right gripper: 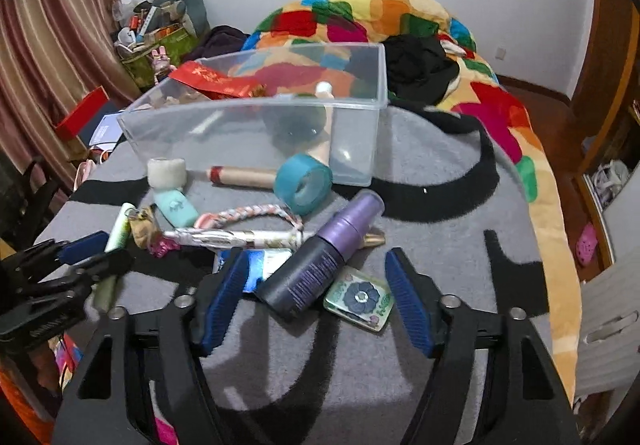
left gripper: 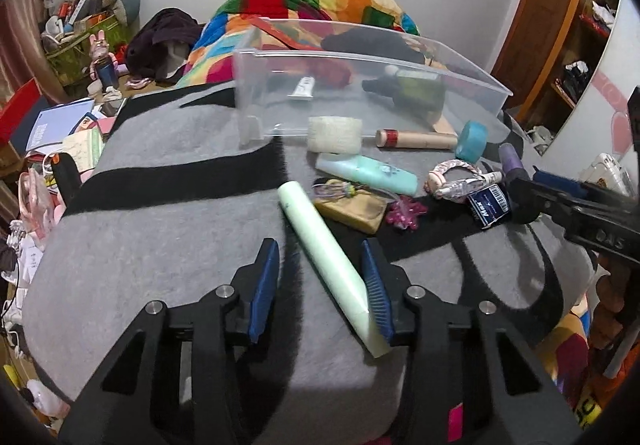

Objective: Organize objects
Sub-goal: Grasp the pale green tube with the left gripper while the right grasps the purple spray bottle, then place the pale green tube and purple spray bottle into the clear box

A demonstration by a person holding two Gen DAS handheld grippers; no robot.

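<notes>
A pale green tube (left gripper: 308,221) lies slanted on the grey and black blanket (left gripper: 160,225), between the fingers of my left gripper (left gripper: 319,257). The tube rests against the right pad (left gripper: 378,297); the other pad stands clear of it, so the gripper is open. My right gripper (right gripper: 315,257) is open around a dark spray bottle with a purple cap (right gripper: 308,273), with neither pad pressing it. A flower-patterned square tile (right gripper: 360,299) lies beside the bottle. Behind the pile stands a clear plastic bin (right gripper: 160,133) holding a few items.
A teal tape roll (right gripper: 304,183), a cardboard tube (right gripper: 244,177), a mint tube (left gripper: 368,173), a braided ring (left gripper: 452,177), a pen (right gripper: 224,237) and a small blue box (left gripper: 490,207) crowd the blanket. A colourful quilt (right gripper: 500,117) lies behind. Floor clutter sits to the left.
</notes>
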